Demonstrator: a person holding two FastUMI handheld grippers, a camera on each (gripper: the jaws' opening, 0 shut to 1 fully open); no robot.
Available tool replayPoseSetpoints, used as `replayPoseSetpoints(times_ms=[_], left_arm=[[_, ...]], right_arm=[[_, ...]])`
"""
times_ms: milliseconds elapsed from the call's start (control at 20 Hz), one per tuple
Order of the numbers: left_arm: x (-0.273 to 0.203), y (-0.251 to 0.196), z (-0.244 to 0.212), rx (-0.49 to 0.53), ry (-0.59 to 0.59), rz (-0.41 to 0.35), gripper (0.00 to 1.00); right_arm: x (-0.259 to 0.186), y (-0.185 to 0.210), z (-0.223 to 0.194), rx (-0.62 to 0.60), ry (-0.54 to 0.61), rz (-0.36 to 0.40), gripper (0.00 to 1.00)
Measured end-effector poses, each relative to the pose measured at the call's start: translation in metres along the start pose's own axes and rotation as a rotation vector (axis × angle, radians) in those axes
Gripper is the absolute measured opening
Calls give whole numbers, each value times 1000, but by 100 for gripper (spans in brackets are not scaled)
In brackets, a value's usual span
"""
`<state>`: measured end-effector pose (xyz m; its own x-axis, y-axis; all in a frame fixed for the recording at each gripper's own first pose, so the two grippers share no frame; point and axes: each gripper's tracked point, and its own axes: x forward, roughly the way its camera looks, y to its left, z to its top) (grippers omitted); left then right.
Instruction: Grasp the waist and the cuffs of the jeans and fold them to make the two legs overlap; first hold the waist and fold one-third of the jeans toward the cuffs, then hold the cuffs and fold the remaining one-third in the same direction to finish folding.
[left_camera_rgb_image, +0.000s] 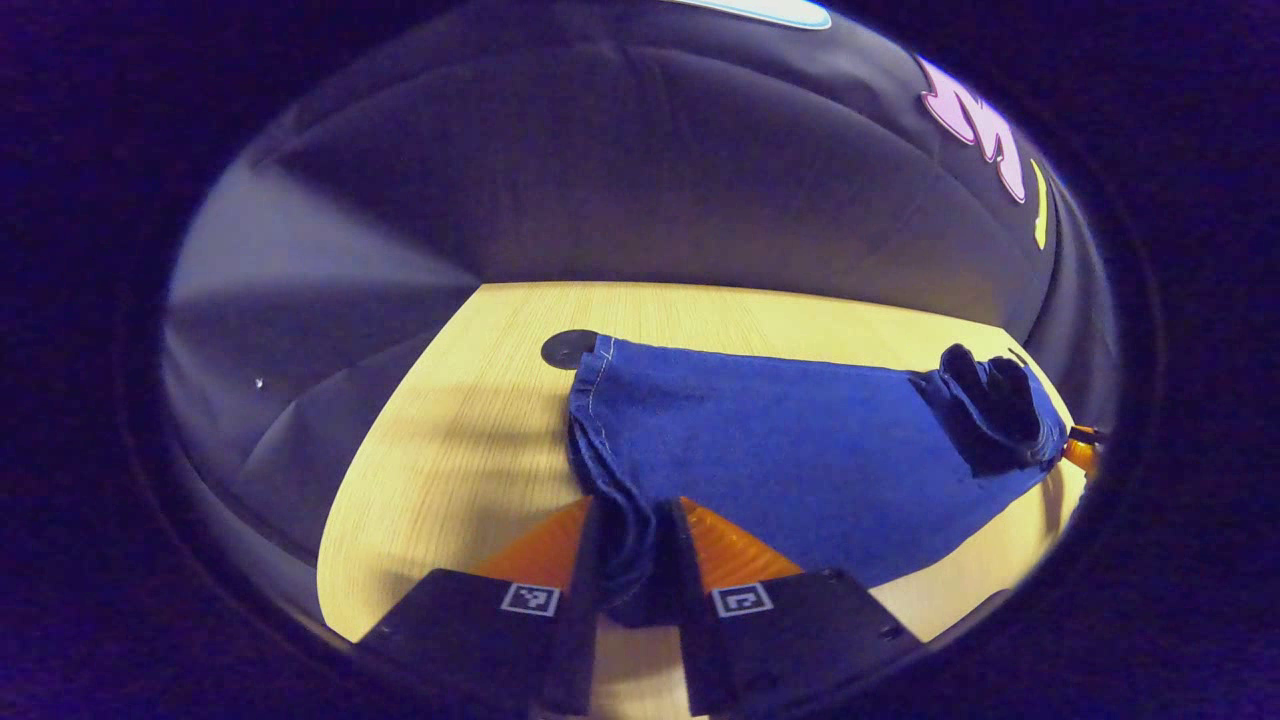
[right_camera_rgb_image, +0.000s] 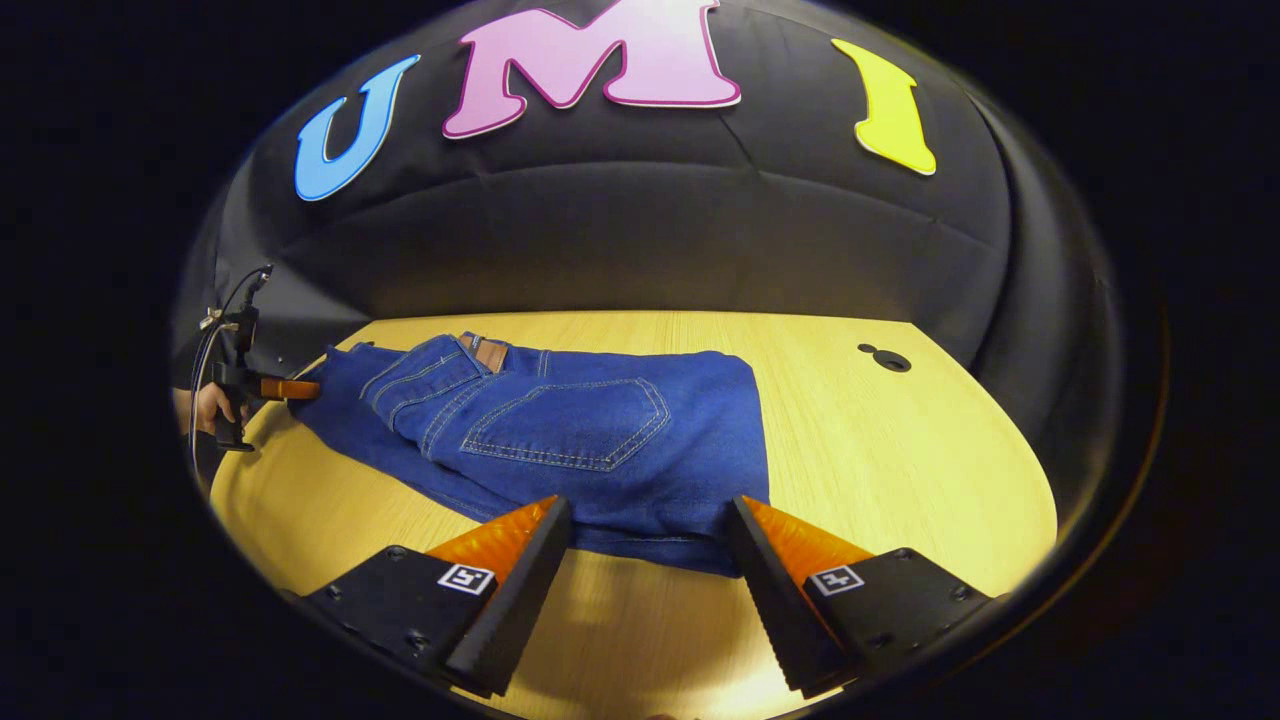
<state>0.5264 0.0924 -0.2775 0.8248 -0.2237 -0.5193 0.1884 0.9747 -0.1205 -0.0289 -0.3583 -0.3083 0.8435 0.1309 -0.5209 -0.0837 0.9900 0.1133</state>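
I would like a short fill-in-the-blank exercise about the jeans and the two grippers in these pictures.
1. The left gripper is ____ on the jeans.
2. The right gripper has its fingers ____, just before the denim edge.
3. The jeans lie on a ____ table.
4. The stitched back pocket faces ____.

Missing words: shut; open; wooden; up

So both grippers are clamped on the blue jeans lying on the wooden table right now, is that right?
Not quite. In the left gripper view, the left gripper is clamped on the blue jeans. In the right gripper view, the right gripper is open, its fingers spread by the denim's near edge on the wooden table.
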Motion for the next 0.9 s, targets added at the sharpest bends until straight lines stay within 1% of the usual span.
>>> replayPoseSetpoints(times_ms=[50, 100, 200, 250, 300, 350, 400, 500, 550, 600, 700, 800, 900], left_arm=[[-2, 2, 2, -28, -12, 7, 30], [-2, 3, 3, -56, -24, 12, 22], [-4, 3, 5, -111, -50, 30, 14], [-3, 3, 4, -141, -49, 49, 7], [-6, 2, 1, -158, -40, 70, 7], [-10, 0, -3, -171, -22, 91, 2], [-19, -3, -3, -189, -21, 109, 6], [-37, -7, 14, -228, -66, 133, 6], [-46, -11, 27, -249, -102, 134, 2], [-58, -18, 38, -269, -131, 133, 6], [-80, -44, 57, -298, -172, 115, 6], [-96, -76, 74, -276, -195, 125, 6], [-110, -116, 93, -247, -217, 110, 6]], right_arm=[[1, 1, 1, -2, -1, 1, 98], [1, 2, 0, -6, -3, 1, 98], [0, 3, -1, -14, -3, 1, 98], [0, 3, 0, -17, -3, 0, 98], [-1, 2, 0, -19, -2, -2, 98], [-2, 1, 0, -20, -2, -3, 98], [-3, 0, 1, -23, -1, -6, 98], [-8, -3, 10, -33, -16, -23, 98], [-8, -5, 15, -40, -26, -34, 98], [-11, -6, 20, -41, -31, -44, 98], [-14, -7, 23, -45, -41, -64, 98], [-15, -9, 24, -50, -44, -81, 98], [-16, -13, 23, -59, -42, -102, 98]])
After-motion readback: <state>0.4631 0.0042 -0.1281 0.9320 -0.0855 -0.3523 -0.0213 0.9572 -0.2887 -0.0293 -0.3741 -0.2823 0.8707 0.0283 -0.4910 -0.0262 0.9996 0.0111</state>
